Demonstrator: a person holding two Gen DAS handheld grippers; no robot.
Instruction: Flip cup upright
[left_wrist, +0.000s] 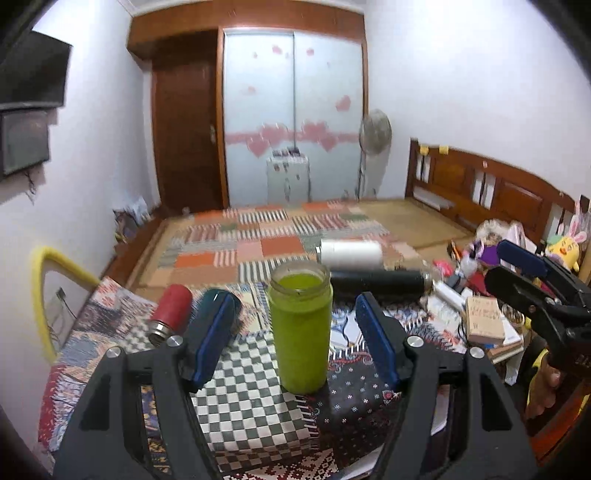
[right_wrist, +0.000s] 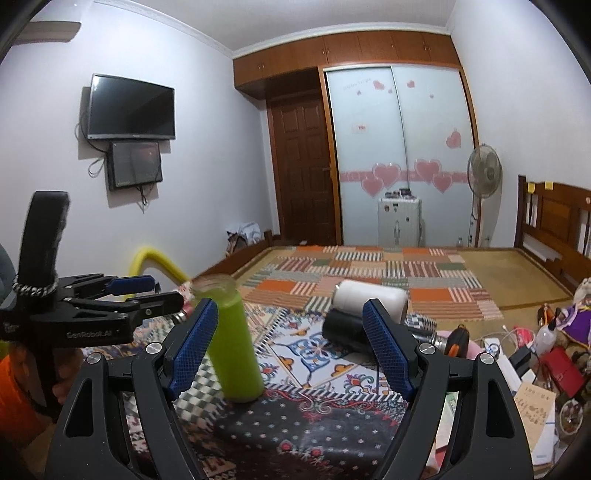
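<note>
Nearest the lens: left hand-held gripper (left_wrist: 295, 338), blue pads (left_wrist: 208, 338) spread wide, holding nothing, one on each side of green cup (left_wrist: 300, 330) without touching it. Stood upright, that cup, mouth up with clear glass rim, base on patterned cloth (left_wrist: 240, 402) over tabletop. Seen from right wrist view as leaning green cylinder (right_wrist: 232, 339), just beyond left pad of right hand-held gripper (right_wrist: 291, 347), whose jaws likewise stood apart and gripped nothing. Appeared at left of that view, side on: left hand-held gripper (right_wrist: 162, 293), black body, fingers parted. Lay on their sides behind cup: white bottle (left_wrist: 351, 254) and black bottle (left_wrist: 378, 282), close together, white one farther back. Lay to cup's left: red flask (left_wrist: 170, 312), metal neck toward camera, and dark teal one (left_wrist: 218, 301) beside it, partly hidden by left pad. Piled at right edge: books (left_wrist: 484, 319), toys and clutter. Beyond, patchwork-covered bed (left_wrist: 266, 236), wardrobe with pink hearts (right_wrist: 399, 162), standing fan (right_wrist: 484, 173), wall television (right_wrist: 131, 108).
</note>
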